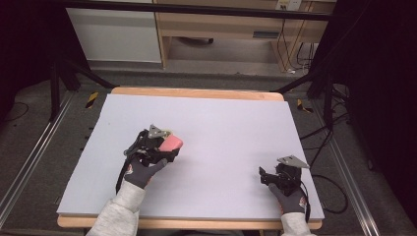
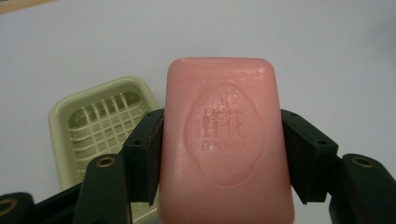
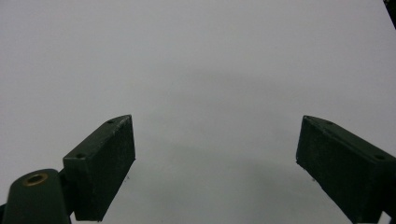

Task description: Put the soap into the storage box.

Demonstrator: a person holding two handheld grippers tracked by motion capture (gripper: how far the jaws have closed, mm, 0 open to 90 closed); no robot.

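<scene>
A pink bar of soap with an embossed stamp sits clamped between the two black jaws of my left gripper, which is shut on it. In the high view that left gripper holds the pink soap just above the table's left middle. A pale green soap dish with a slatted grid lies on the table below and to the left of the soap, partly hidden by the jaw. My right gripper stands open over bare table, and its body rests near the front right.
The table has a pale lilac top with a wooden rim. Beyond its far edge stand a wooden cabinet and black stand legs, with cables on the floor at the right.
</scene>
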